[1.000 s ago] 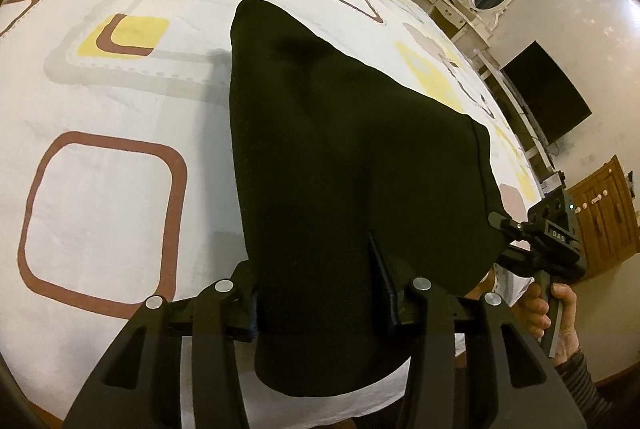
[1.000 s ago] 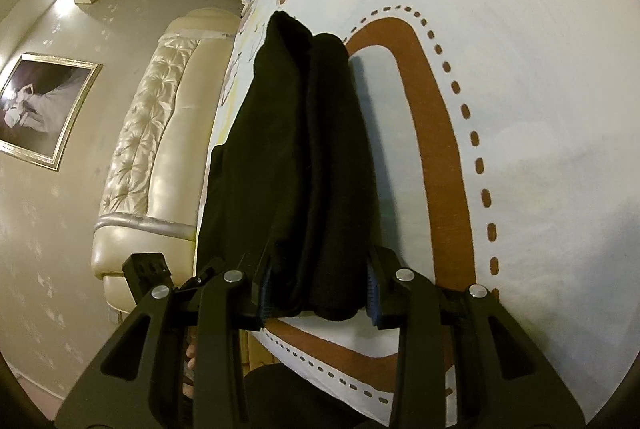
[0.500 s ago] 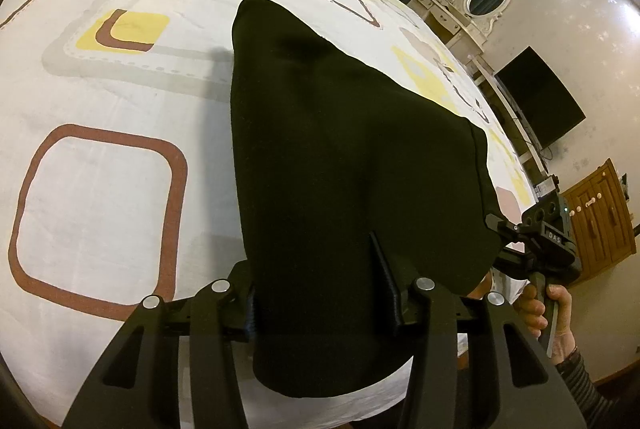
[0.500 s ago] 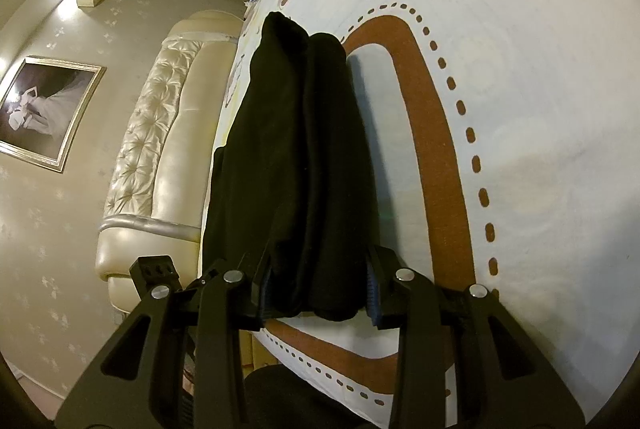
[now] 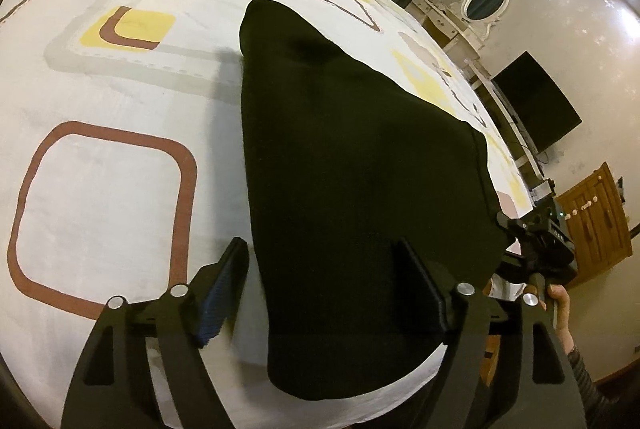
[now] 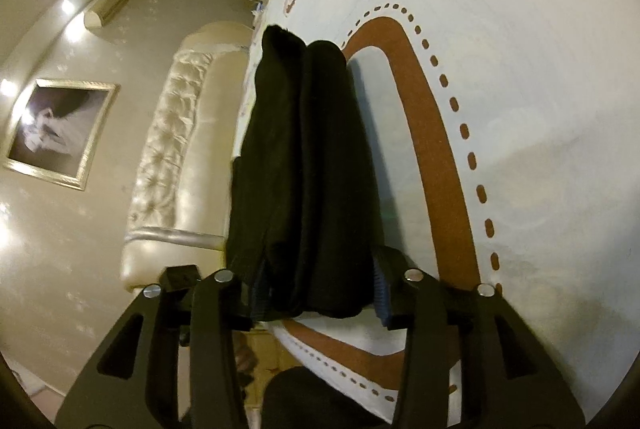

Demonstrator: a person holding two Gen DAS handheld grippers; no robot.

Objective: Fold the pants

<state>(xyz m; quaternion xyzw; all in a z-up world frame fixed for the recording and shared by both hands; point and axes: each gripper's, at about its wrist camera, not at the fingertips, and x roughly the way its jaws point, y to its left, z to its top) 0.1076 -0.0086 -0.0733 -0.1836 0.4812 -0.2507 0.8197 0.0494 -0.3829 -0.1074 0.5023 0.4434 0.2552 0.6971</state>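
Note:
Black folded pants [image 5: 340, 149] lie on the patterned bedsheet [image 5: 100, 189], their near end hanging over the bed's edge. My left gripper [image 5: 320, 243] is over that near end with its jaws opening. Its left finger stands clear of the cloth and the right finger lies over it. In the right wrist view the pants [image 6: 308, 149] appear as a thick stack seen end-on. My right gripper [image 6: 318, 269] straddles the stack with its jaws opening, and the blue pads show beside the fabric. The right gripper [image 5: 536, 249] and the hand [image 5: 560, 309] holding it sit at the pants' right corner.
The bedsheet [image 6: 520, 69] stretches wide beyond the pants. A padded cream headboard [image 6: 172, 149] and a framed picture [image 6: 52, 133] stand on one side. A TV [image 5: 536, 101], a wooden cabinet [image 5: 592, 217] and a mirrored dresser [image 5: 484, 1] line the far wall.
The left jaws have spread wide and the left finger has come off the pants. The right jaws have widened a little around the stack. The pants have stayed in place.

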